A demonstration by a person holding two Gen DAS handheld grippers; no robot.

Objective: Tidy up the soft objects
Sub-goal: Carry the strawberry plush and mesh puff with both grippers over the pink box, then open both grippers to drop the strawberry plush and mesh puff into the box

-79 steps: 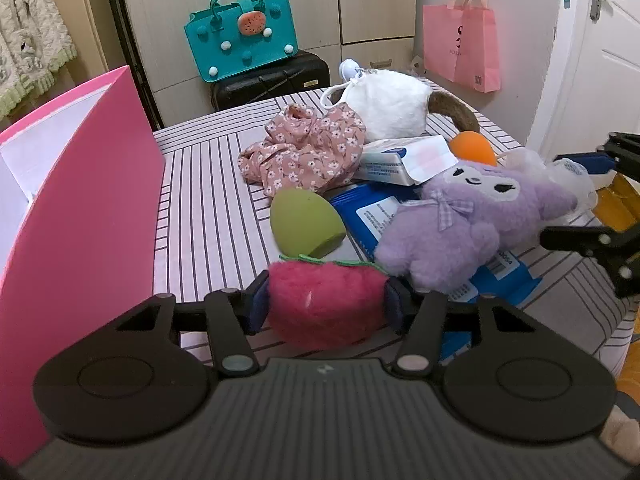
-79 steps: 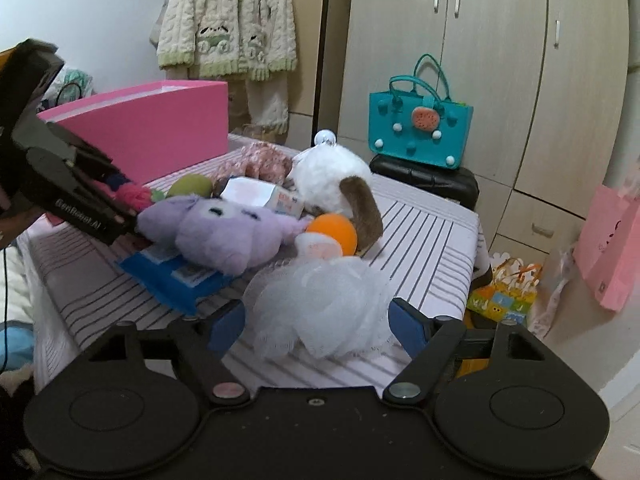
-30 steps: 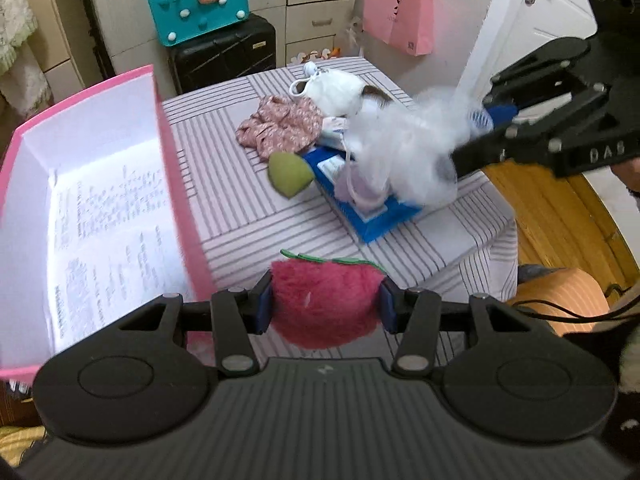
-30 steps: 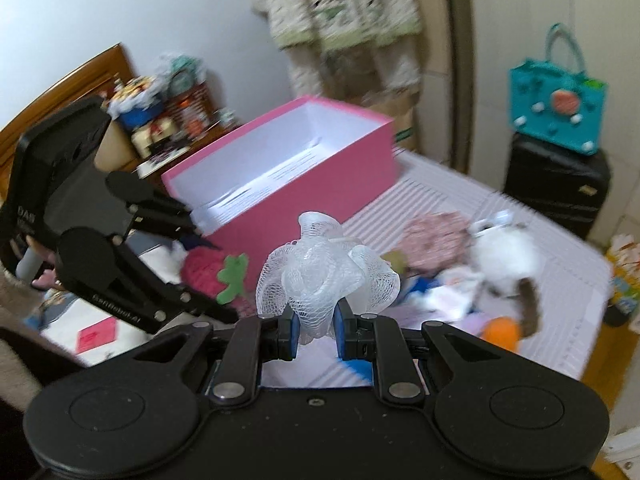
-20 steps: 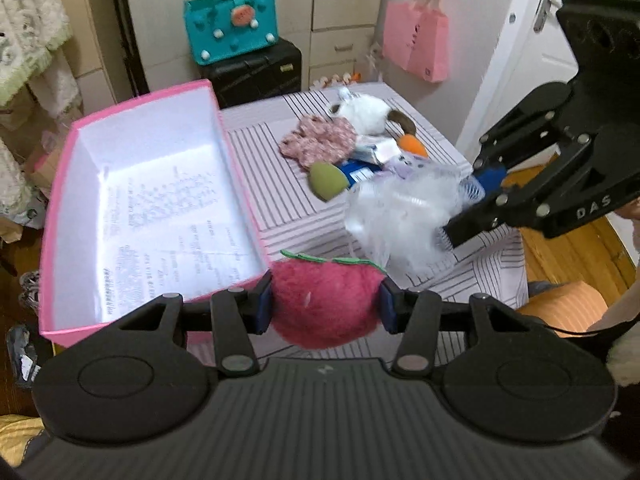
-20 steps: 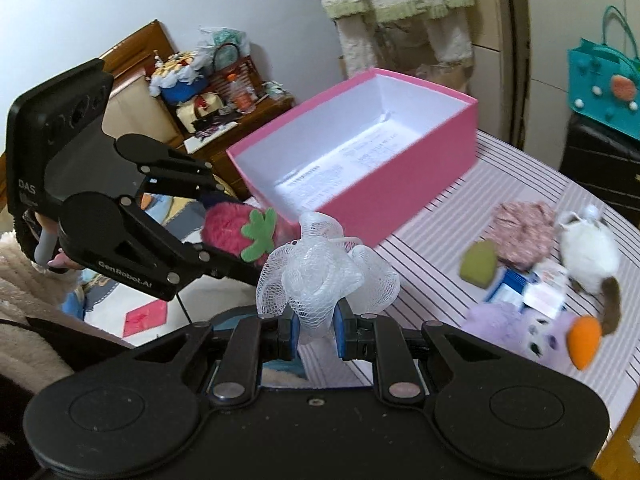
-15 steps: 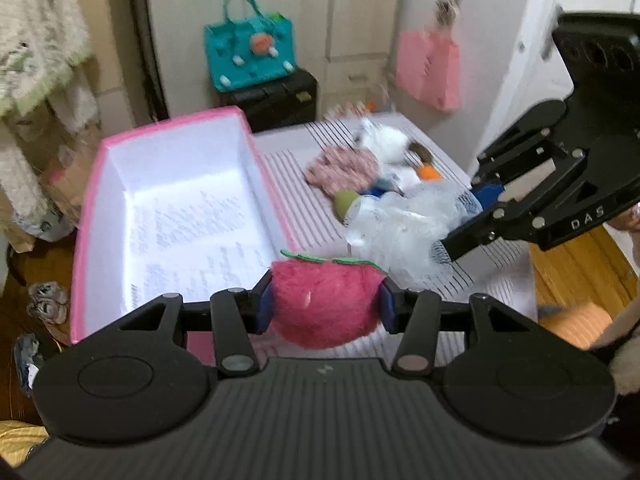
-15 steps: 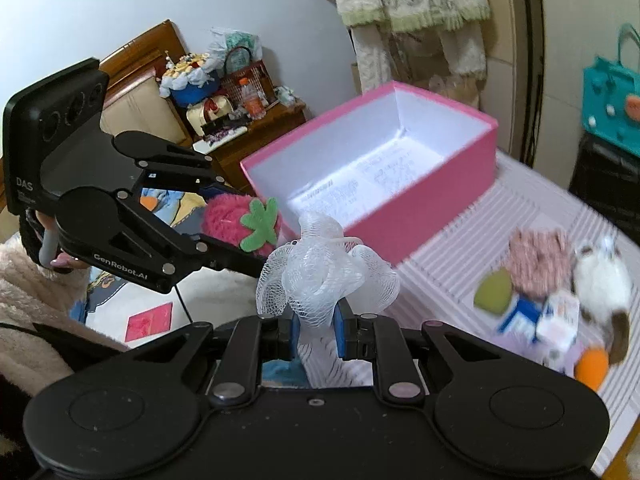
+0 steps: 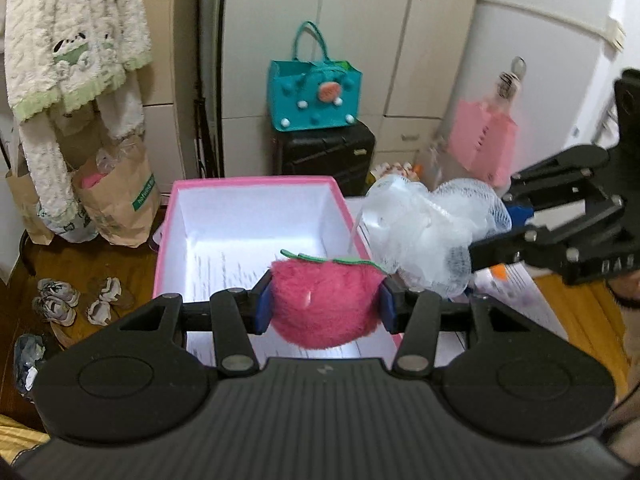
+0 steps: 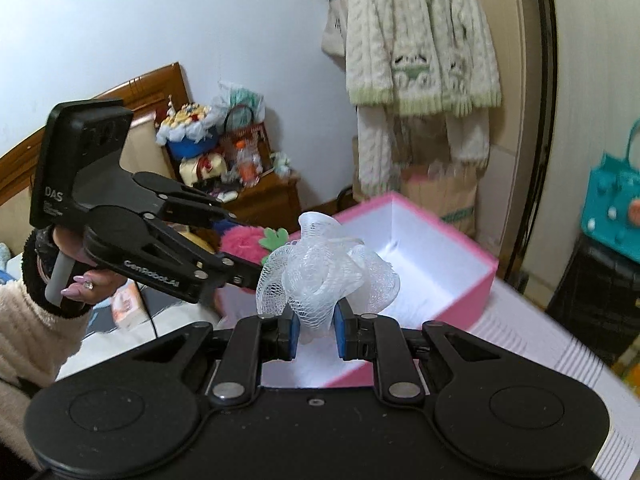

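Observation:
My left gripper (image 9: 325, 307) is shut on a fluffy pink strawberry plush (image 9: 325, 306) with green leaves, held over the near end of the open pink box (image 9: 248, 182). My right gripper (image 10: 314, 331) is shut on a white mesh bath pouf (image 10: 326, 272), held above the box's near edge (image 10: 404, 360). In the left wrist view the pouf (image 9: 428, 232) hangs over the box's right wall, just right of the plush. In the right wrist view the plush (image 10: 244, 242) shows left of the pouf. The box has a white inside with a printed sheet on its floor.
The striped table (image 10: 532, 344) carries the box. A teal bag (image 9: 316, 98) sits on a black suitcase (image 9: 324, 156) behind. A pink bag (image 9: 482, 142) hangs at right. Paper bags (image 9: 116, 200) and shoes (image 9: 56, 300) are on the floor at left. A cream cardigan (image 10: 420, 40) hangs nearby.
Both grippers have swung left from the pile of toys to over the pink box, each still holding its object. The pouf now hangs close beside the plush.

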